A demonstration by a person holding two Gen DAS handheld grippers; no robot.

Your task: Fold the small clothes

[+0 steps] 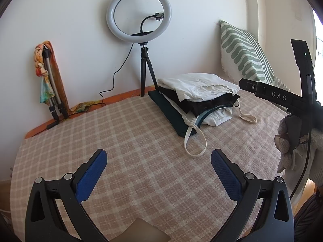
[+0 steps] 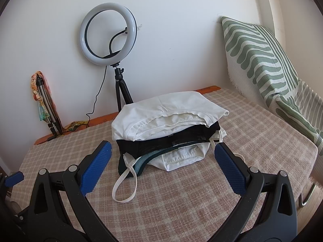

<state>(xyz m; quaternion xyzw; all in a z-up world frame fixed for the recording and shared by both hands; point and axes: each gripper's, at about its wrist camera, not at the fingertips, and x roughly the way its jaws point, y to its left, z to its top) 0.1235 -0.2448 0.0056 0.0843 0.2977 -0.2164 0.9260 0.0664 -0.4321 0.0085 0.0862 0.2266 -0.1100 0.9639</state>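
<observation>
A stack of folded small clothes [image 2: 167,125] sits on the checked blanket [image 2: 181,197]: a white garment on top, black under it, then white and dark green pieces, with a cream strap loop [image 2: 125,187] trailing forward. The stack also shows in the left wrist view [image 1: 197,94], far right of centre. My right gripper [image 2: 161,155] is open and empty, its blue pads either side of the stack's front edge, just short of it. My left gripper [image 1: 158,161] is open and empty over bare blanket, well short and left of the stack. The right gripper's black body [image 1: 282,98] shows at the right edge.
A ring light on a tripod [image 2: 109,36] stands at the wall behind the stack. A folded tripod wrapped in a coloured scarf [image 2: 43,104] leans at the left. A green-striped cushion [image 2: 260,60] leans at the right. The bed's edge drops away at the far right.
</observation>
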